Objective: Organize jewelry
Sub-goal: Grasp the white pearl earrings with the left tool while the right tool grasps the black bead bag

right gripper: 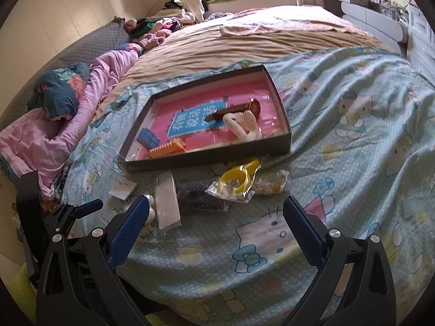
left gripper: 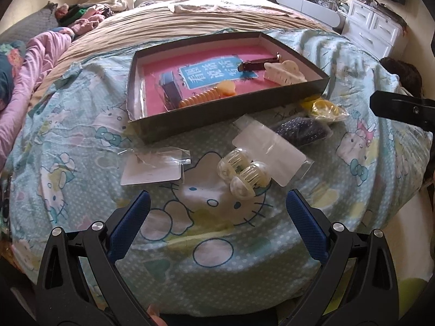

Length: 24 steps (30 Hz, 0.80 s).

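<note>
A shallow dark box (left gripper: 217,114) (right gripper: 206,160) with a pink floor lies on the cartoon-print bedspread. It holds a cream claw clip (left gripper: 284,72) (right gripper: 242,125), a brown clip (left gripper: 258,65) (right gripper: 236,110), an orange comb clip (left gripper: 206,95) (right gripper: 168,148) and a dark blue clip (left gripper: 171,89) (right gripper: 148,138). In front of it lie a pearly claw clip (left gripper: 244,175), a clear packet with a white card (left gripper: 152,167), a frosted packet (left gripper: 272,149) (right gripper: 168,201), a dark dotted bag (left gripper: 301,131) (right gripper: 199,197) and a bag with yellow rings (left gripper: 325,110) (right gripper: 236,183). My left gripper (left gripper: 217,206) stands open just short of the pearly clip. My right gripper (right gripper: 216,212) is open and empty near the bags.
Pink bedding (right gripper: 54,135) and a heap of clothes (left gripper: 81,16) lie at the left of the bed. White drawers (left gripper: 375,24) stand at the far right. The right gripper's black finger (left gripper: 399,108) shows at the right edge of the left wrist view.
</note>
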Available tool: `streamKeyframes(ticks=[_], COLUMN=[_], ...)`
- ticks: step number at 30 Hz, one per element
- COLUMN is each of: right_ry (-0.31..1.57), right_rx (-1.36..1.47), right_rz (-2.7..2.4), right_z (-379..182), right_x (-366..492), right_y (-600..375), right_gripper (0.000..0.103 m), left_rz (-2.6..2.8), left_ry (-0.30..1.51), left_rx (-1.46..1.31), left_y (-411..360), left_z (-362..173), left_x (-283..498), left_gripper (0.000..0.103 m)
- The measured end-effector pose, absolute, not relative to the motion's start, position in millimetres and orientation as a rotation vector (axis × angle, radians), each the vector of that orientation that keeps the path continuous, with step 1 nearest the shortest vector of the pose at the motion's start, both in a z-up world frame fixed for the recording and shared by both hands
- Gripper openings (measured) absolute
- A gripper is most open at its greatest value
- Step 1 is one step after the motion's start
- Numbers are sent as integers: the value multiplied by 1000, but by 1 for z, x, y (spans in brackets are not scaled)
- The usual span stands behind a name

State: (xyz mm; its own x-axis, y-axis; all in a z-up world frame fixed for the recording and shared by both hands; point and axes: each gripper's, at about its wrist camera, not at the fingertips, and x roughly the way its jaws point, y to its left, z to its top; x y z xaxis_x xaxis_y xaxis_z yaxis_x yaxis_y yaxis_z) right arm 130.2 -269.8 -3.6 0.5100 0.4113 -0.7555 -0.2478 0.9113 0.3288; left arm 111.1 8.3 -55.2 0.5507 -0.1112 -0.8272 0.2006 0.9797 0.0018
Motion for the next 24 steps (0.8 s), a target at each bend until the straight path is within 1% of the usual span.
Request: streamKeyframes(ticks=[8,9,10,12,17,18,19,21,22,24], right_ry=[1000,1003,1007,1016,1056,1073,1082,1102,1113,1134], right_rx=[191,191,190,195,217,231,240,277,299,322], right_rz=[392,389,387,386,399,407,413,423,430,433], right_z=[-17,-17,-18,-21,-30,-33,-35,-41,-45,-50], right_x=[134,134,135,137,143,145,146,150,152,156], right_y=[-268,-267,-267,-267,-262,-260,-258,-254,-252,-249], right_gripper=[98,98,98,98,98,98,98,97,96,88], left_rz=[-218,-226,-238,-256,-290,-296,-299,-313,-322,-335], left_ry=[985,986,983,976,966,971,976,991,992,985], left_rx=[96,98,100,114,102,95,89,64,57,72], left_y=[7,7,6,2,-2,-2,-2,-2,-2,-5], left_z=[-68,-69,-69,-69,-73,-75,-77,-80,-80,-79], left_x=[123,124,126,128,137,139,141,143,143,141], left_gripper=[92,90,86,83,81,77,62,47,41,40])
